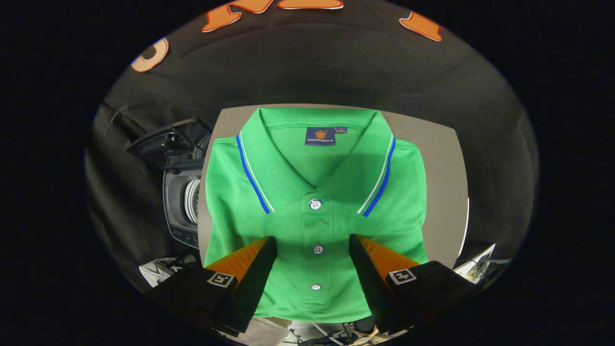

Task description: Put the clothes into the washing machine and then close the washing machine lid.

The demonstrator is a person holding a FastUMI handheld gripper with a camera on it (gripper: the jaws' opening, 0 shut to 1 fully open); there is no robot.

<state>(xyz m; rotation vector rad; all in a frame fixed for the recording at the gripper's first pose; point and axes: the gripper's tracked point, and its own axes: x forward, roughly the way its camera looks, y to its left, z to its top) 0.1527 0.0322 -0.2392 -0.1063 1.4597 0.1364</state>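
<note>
— Green, that's what catches the eye: a folded polo shirt [317,202] lying flat on the grey worktop [442,192], collar away from us, placket and three white buttons running down the middle.

— And the gripper [312,247]?

— Over the shirt's lower half. The fingers [262,269] are spread wide, one to each side of the placket, with the middle button between the tips. They hold nothing; whether the tips touch the cloth I can't tell from here.

— Where's the washer?

— Off to the left of the worktop, just beside its edge: a dark machine [180,192] with its lid [168,142] raised and tilted back, and a pale ribbed ring showing inside the opening. The worktop's edge hides part of it.

— Anything in the way?

— Between fingers and shirt, nothing. The shirt covers most of the worktop; bare grey shows to the right and behind the collar. The collar has blue and white stripes along its edges, and a dark label sits inside the neck.

— What else is about?

— Some crumpled pale stuff [158,269] low on the left below the washer, and a clutter of cables [475,266] at the right, past the worktop's corner. Black cloth [312,67] hangs behind it all.
</note>
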